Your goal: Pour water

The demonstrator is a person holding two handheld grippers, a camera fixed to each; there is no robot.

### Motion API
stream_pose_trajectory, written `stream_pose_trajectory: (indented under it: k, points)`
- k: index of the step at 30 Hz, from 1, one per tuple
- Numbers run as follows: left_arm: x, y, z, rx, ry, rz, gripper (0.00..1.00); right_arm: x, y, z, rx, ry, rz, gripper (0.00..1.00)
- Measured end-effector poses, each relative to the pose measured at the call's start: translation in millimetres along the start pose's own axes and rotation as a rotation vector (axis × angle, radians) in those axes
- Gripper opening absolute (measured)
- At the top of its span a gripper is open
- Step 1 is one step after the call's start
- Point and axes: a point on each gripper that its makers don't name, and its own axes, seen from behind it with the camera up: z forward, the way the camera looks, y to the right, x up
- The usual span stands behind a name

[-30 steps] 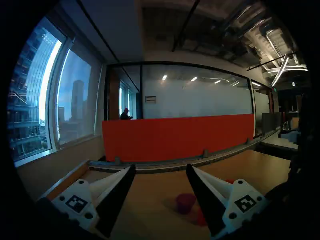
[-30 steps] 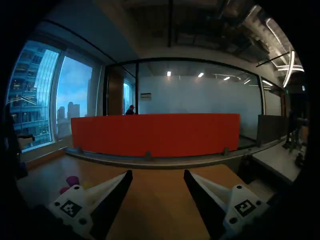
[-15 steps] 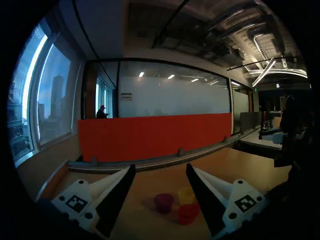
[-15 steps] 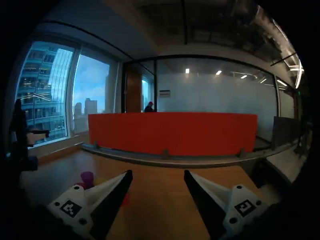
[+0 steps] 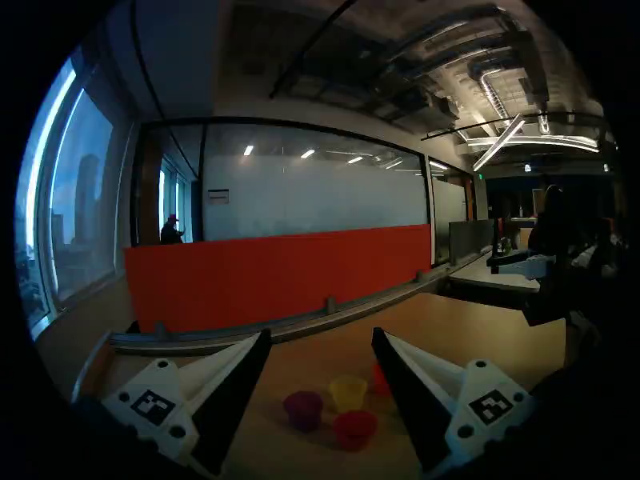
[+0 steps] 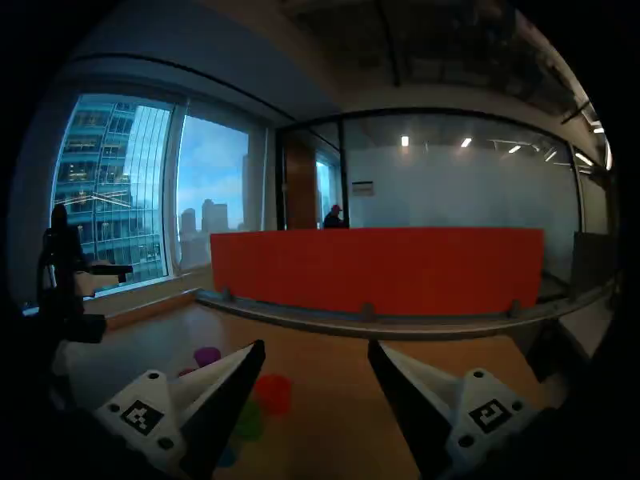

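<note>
**Cups low and ahead of both open grippers**

Left gripper view: the left gripper (image 5: 320,334) has its fingers spread wide with nothing between them. On the desk (image 5: 480,328), a cluster of small upright cups lies straight ahead and below the tips: a purple cup (image 5: 304,408), a yellow cup (image 5: 348,392) and a red cup (image 5: 354,428), close together. Bare desk runs back to the orange partition (image 5: 280,276), so there is room to come down.

Right gripper view: the right gripper (image 6: 316,346) is also wide and empty. Here the cups sit off to the left of the fingers, a green cup (image 6: 248,420) partly behind the left one. I judge the left gripper nearer and better lined up. Whether any cup holds water cannot be told.
</note>
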Motion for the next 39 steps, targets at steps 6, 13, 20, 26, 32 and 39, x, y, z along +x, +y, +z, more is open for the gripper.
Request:
stream_pose_trajectory:
  k: [6,13,20,26,32,39]
  points:
    - [-8.4,8.8,-0.8,-0.046,-0.018,-0.003,0.93,-3.5,-12.1,-0.5,0.052,-0.030,-0.016,1.00]
    - [-24.9,12.9,2.0,-0.083,-0.070,0.012,0.93,-13.5,-17.4,-1.0,0.085,-0.088,-0.039,1.00]
    - [-37.8,16.5,2.6,-0.115,-0.122,0.043,0.93,-24.0,-18.7,-3.0,0.104,-0.143,-0.065,1.00]
    - [-41.5,20.9,1.5,-0.142,-0.147,0.053,0.93,-27.5,-22.0,-5.9,0.124,-0.170,-0.089,1.00]
    - [-50.1,26.1,-0.7,-0.162,-0.168,0.065,0.93,-31.6,-25.3,-7.7,0.142,-0.176,-0.096,1.00]
    - [-60.6,30.1,0.4,-0.176,-0.186,0.082,0.93,-44.1,-33.0,-8.3,0.175,-0.206,-0.111,1.00]
